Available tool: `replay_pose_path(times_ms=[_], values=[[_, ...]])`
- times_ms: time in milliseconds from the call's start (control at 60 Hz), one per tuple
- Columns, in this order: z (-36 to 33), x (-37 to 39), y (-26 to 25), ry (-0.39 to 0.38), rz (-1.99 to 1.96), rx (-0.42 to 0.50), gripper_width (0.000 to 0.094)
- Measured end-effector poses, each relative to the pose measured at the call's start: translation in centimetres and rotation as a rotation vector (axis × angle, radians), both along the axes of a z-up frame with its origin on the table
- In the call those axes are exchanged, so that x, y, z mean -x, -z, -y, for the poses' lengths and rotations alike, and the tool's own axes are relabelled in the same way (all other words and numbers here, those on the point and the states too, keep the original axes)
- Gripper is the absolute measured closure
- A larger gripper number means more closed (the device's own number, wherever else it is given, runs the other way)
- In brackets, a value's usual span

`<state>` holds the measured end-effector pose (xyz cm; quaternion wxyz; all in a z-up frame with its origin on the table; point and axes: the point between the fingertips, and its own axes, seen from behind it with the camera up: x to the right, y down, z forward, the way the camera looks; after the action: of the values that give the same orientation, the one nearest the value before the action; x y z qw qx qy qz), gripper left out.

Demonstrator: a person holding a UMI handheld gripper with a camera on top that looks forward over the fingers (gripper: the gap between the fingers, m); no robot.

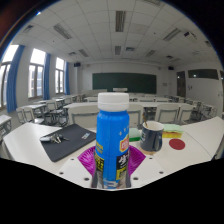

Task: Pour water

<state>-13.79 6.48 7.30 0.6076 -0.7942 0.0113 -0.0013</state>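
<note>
Blue plastic bottle (112,140) with a white cap, standing upright and filling the middle of the view, its printed label facing the camera. The tongs (112,178) are sitting low at the near edge, one finger at each side of the bottle's base; the purple pads (90,160) are showing at left and right of it, but whether they are pressing on the bottle cannot be told. The white bench (205,135) is carrying everything. Just right of the bottle a dark mug (152,135) with pale markings is standing upright. Farther right, a small red disc (177,144) is lying flat on the bench. To the left, a dark flat notebook-like item (66,141) is lying with small objects on it. Beyond, rows of classroom desks (45,108) and a green chalkboard (124,81) are occupying the far wall.
</note>
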Motion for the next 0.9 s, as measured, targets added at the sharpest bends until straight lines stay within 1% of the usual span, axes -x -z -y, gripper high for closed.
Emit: replay_pose_path(times_ms=[67,150,217,367,433,517,533,567,583,600,667,700,717,750,767,783,800,817,833,850,900], values=[[-0.6,0.0,0.1,0.008,-0.070,0.007,0.0562],[-1.7,0.9,-0.9,-0.029,-0.233,0.007,0.0563],[-3.0,1.0,-1.4,-0.032,-0.394,0.010,0.0562],[-6.5,2.1,-5.3,-0.093,-0.896,-0.013,0.0563],[-7.2,2.7,-7.0,-0.134,-1.127,-0.005,0.0563],[-7.4,2.9,-9.4,-0.156,-1.387,0.009,0.0567],[-7.0,3.9,-10.0,-0.151,-1.432,0.009,0.0566],[-6.9,3.5,-10.6,-0.143,-1.523,0.008,0.0564],[-8.6,3.2,-10.4,-0.134,-1.558,0.001,0.0564],[-8.8,2.9,-10.7,-0.131,-1.594,-0.004,0.0563],[-8.3,1.9,-11.7,-0.120,-1.710,-0.017,0.0560],[-6.5,1.5,-12.4,-0.114,-1.771,-0.009,0.0560],[-8.5,2.0,-12.2,-0.106,-1.790,-0.007,0.0561],[-8.1,1.7,-12.4,-0.101,-1.837,0.003,0.0562],[-7.8,1.6,-12.5,-0.101,-1.857,0.008,0.0560],[-5.3,1.1,-12.7,-0.103,-1.879,0.016,0.0561],[-7.3,1.6,-12.6,-0.098,-1.888,0.017,0.0561],[-5.4,1.0,-12.7,-0.106,-1.903,0.025,0.0559],[-5.1,1.1,-12.8,-0.111,-1.908,0.029,0.0561],[-7.7,2.2,-13.1,-0.110,-1.906,0.027,0.0561],[-7.4,2.3,-13.2,-0.123,-1.906,0.034,0.0558]])
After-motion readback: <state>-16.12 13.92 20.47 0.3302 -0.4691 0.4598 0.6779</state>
